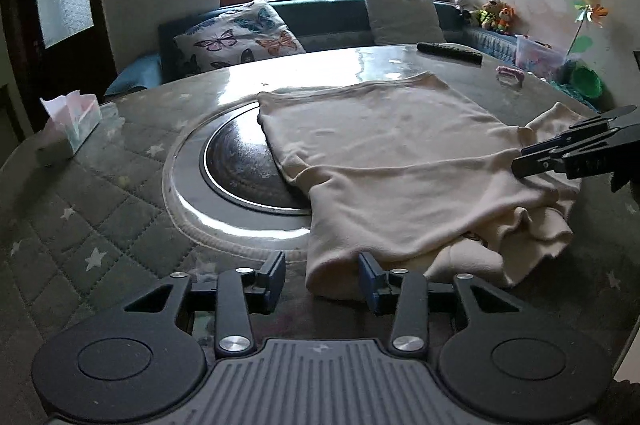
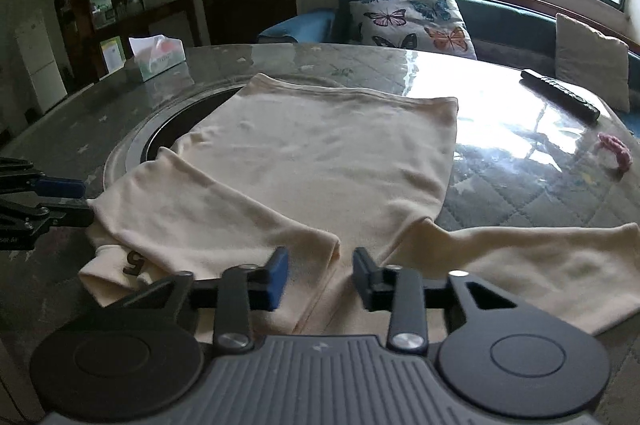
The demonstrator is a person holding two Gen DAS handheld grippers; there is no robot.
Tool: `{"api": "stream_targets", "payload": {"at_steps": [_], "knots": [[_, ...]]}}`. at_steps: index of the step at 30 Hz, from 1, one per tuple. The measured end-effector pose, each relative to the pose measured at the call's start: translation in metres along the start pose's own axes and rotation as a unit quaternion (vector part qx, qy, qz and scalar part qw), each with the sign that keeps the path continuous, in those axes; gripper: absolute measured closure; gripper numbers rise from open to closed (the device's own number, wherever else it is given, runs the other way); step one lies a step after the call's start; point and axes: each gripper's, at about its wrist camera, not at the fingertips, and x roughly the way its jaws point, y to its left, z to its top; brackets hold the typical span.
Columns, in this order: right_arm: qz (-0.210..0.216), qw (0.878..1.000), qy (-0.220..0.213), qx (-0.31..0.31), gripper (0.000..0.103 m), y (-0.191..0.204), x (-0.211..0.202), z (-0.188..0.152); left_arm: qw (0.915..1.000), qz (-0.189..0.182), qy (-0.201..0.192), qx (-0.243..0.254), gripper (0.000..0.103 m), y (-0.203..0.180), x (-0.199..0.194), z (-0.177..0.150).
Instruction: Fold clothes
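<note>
Where shirt (image 2: 320, 161) folds over, print (image 2: 134, 262) half hidden, unreadable

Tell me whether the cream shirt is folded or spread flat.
Partly folded. The shirt has its left side turned over the body, while its right sleeve lies spread on the table.

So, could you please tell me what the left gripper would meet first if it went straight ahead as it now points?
Most likely the cream shirt: the open left gripper sits right at its near folded edge, which already lies between the fingers. Height above the cloth is unclear.
</note>
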Motion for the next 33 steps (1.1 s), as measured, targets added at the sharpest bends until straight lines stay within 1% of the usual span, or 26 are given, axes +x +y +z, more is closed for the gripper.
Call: {"api": "stream_targets", "payload": {"at_steps": [1,2,3,4,5,6,9,11,14,16,17,18,22,23,24,28,30,33], "knots": [[-0.002,1.000,0.002,0.001,0.084,0.000,0.001,0.000,1.0000,-0.003,-0.001,0.003,0.069,0.000,0.000,0.000],[-0.003,1.000,0.004,0.002,0.088,0.000,0.002,0.000,1.0000,-0.007,-0.001,0.005,0.074,0.001,0.001,-0.001],[-0.006,1.000,0.003,0.001,0.093,0.000,0.002,0.000,0.9999,-0.010,-0.002,0.008,0.083,0.001,0.001,-0.001],[-0.009,1.000,0.002,0.000,0.096,0.001,0.002,0.000,0.9999,-0.012,-0.002,0.012,0.087,0.001,0.001,-0.002],[-0.011,1.000,0.000,-0.001,0.099,0.002,0.002,0.001,0.9998,-0.012,-0.003,0.016,0.095,-0.001,0.002,-0.002],[-0.014,1.000,-0.001,-0.003,0.100,0.003,0.002,0.001,0.9997,-0.008,-0.007,0.022,0.098,-0.002,0.001,-0.003],[-0.028,0.999,-0.018,-0.020,0.101,0.007,-0.005,0.006,0.9991,0.006,-0.023,0.036,0.099,-0.006,-0.008,-0.002],[-0.040,0.998,-0.036,-0.032,0.102,0.009,-0.013,0.011,0.9984,0.011,-0.031,0.045,0.100,-0.009,-0.015,-0.002],[-0.058,0.997,-0.049,-0.032,0.102,0.005,-0.018,0.016,0.9977,0.010,-0.029,0.061,0.100,-0.015,-0.018,-0.005],[-0.065,0.997,-0.038,-0.021,0.102,-0.002,-0.011,0.014,0.9974,0.014,-0.023,0.067,0.099,-0.016,-0.016,-0.005],[-0.062,0.998,-0.032,-0.011,0.101,-0.005,-0.008,0.012,0.9972,0.016,-0.021,0.070,0.099,-0.016,-0.014,-0.006],[-0.056,0.998,-0.026,0.000,0.098,-0.009,-0.005,0.009,0.9971,0.018,-0.018,0.072,0.096,-0.017,-0.013,-0.006],[-0.022,0.999,-0.018,0.017,0.097,-0.012,-0.008,0.000,0.9962,0.026,-0.006,0.083,0.095,-0.019,-0.008,-0.007],[-0.014,1.000,-0.017,0.017,0.095,-0.011,-0.009,-0.001,0.9963,0.024,-0.008,0.082,0.093,-0.017,-0.009,-0.007],[-0.010,1.000,-0.017,0.017,0.091,-0.011,-0.010,-0.002,0.9966,0.023,-0.009,0.079,0.089,-0.016,-0.010,-0.006],[-0.003,1.000,-0.018,0.024,0.084,-0.010,-0.006,-0.002,0.9968,0.022,-0.011,0.076,0.082,-0.015,-0.012,-0.007],[-0.003,1.000,-0.017,0.026,0.073,-0.010,-0.005,-0.001,0.9968,0.022,-0.012,0.075,0.078,-0.015,-0.012,-0.008],[-0.002,0.999,-0.015,0.029,0.072,-0.008,-0.002,-0.001,0.9968,0.022,-0.013,0.075,0.078,-0.016,-0.012,-0.009]]}}
